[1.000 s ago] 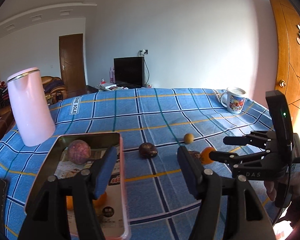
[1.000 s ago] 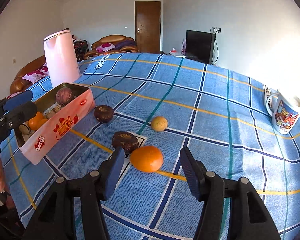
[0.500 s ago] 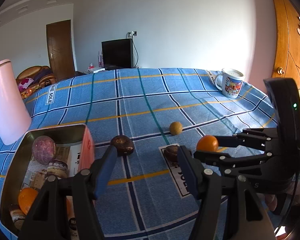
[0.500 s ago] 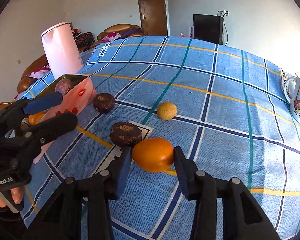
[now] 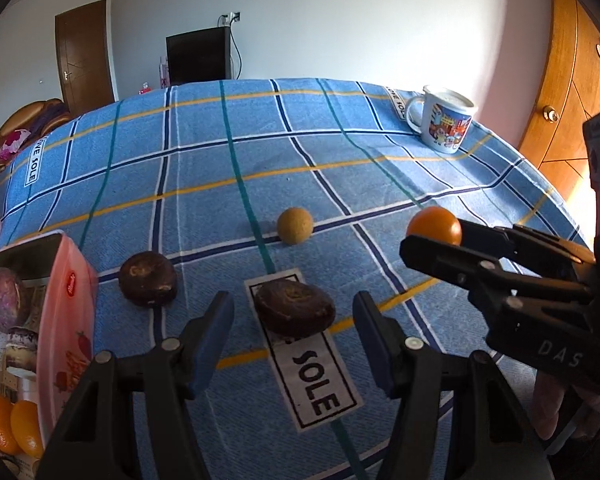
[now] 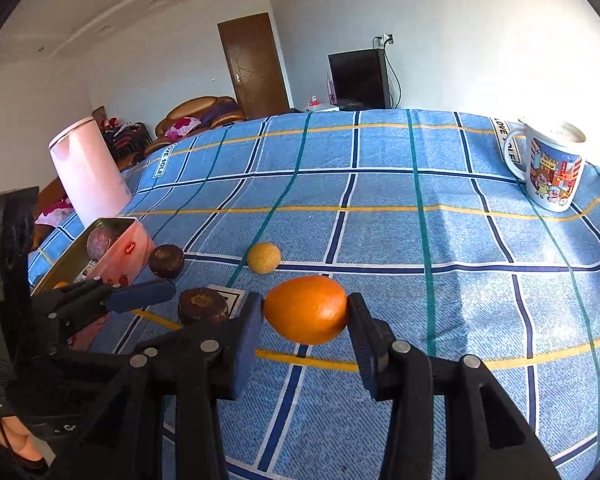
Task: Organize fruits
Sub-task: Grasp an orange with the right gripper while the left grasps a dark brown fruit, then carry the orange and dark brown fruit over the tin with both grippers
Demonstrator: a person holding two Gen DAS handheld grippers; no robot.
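Note:
My right gripper (image 6: 305,308) is shut on an orange (image 6: 306,308), both blue pads pressing its sides. In the left wrist view the same orange (image 5: 434,226) shows at the tips of the right gripper's fingers (image 5: 420,248). My left gripper (image 5: 293,304) points down at a dark brown fruit (image 5: 296,310) lying on a "SOLE" label. Its jaws are closing, the fruit sits between them, and the pads stand clear of it. A second dark fruit (image 5: 148,278) and a small yellow fruit (image 5: 295,225) rest on the blue checked cloth.
A pink tin box (image 5: 72,280) at the left holds a purple fruit (image 5: 2,300), two oranges (image 5: 12,428) and small jars. A pink kettle (image 6: 88,172) stands behind it. A printed mug (image 5: 444,124) sits at the far right near the table's edge.
My left gripper swung right from over the tin and came down onto the dark fruit on the label. My right gripper closed its pads on the orange.

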